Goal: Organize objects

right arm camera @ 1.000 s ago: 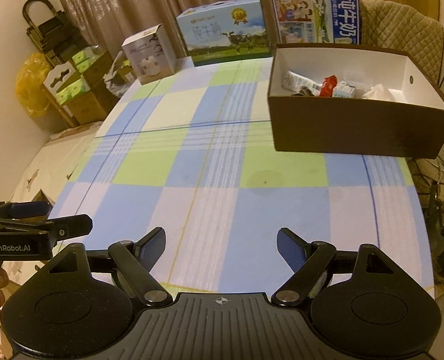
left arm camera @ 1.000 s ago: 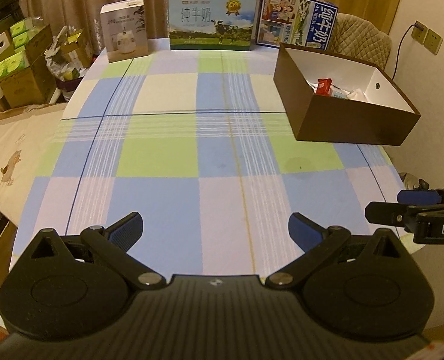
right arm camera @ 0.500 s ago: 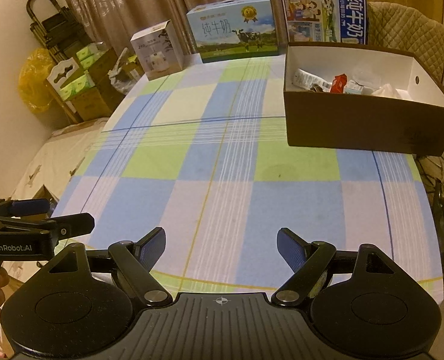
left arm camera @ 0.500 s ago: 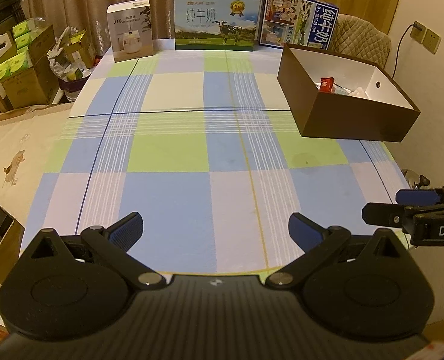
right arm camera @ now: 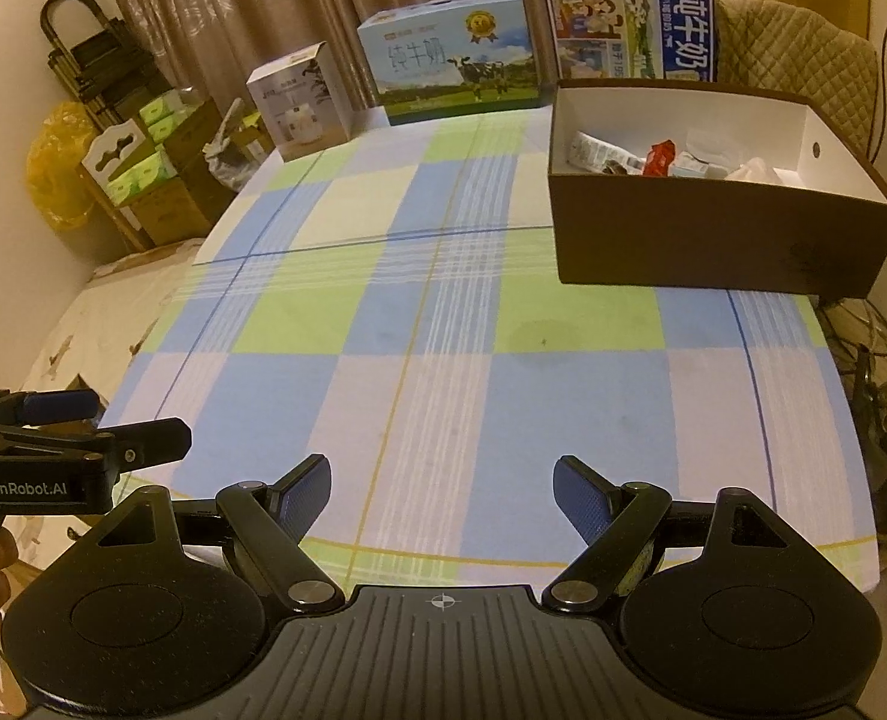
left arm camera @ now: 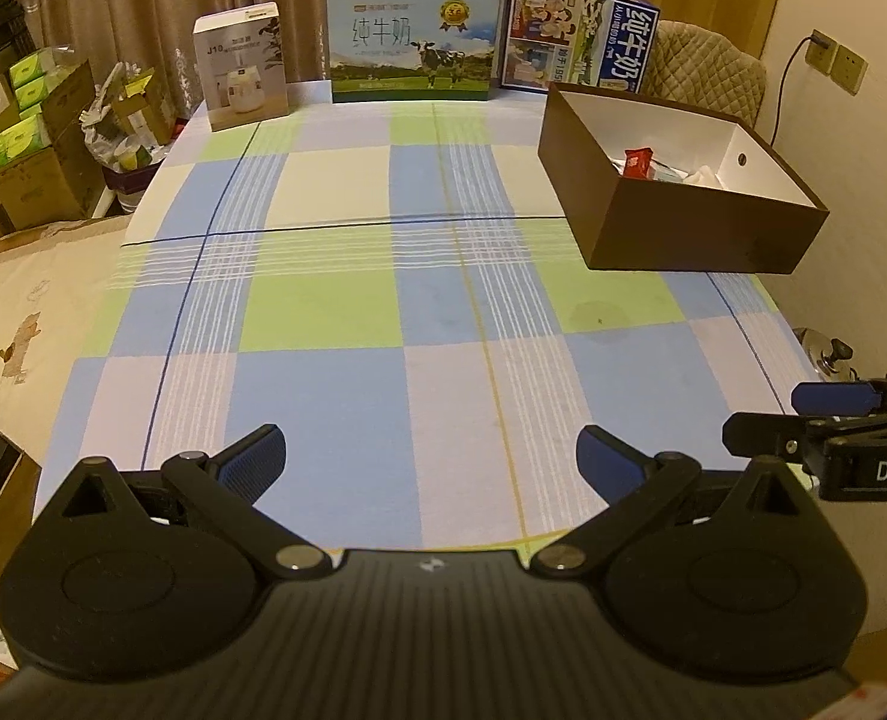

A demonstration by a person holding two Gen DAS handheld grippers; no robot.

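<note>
A brown box with a white inside (left arm camera: 701,234) (right arm camera: 719,240) stands at the right of the checked tablecloth (left arm camera: 383,300) (right arm camera: 419,324). It holds a red packet (right arm camera: 662,157) (left arm camera: 638,162), white cartons and wrappers. My left gripper (left arm camera: 431,456) is open and empty above the table's near edge. My right gripper (right arm camera: 441,489) is open and empty above the near edge too. Each gripper shows at the side of the other's view, the right one (left arm camera: 803,414) and the left one (right arm camera: 107,426).
Three cartons stand along the far edge: a white appliance box (left arm camera: 242,75) (right arm camera: 302,102), a milk carton with a cow (left arm camera: 413,42) (right arm camera: 452,57) and a blue milk carton (left arm camera: 581,33) (right arm camera: 629,27). A padded chair (left arm camera: 707,69) is behind the box. Boxes and bags lie on the floor at the left (left arm camera: 41,138).
Both grippers have drawn back from the table and risen slightly. More of the near edge of the cloth shows. Both stay open and empty.
</note>
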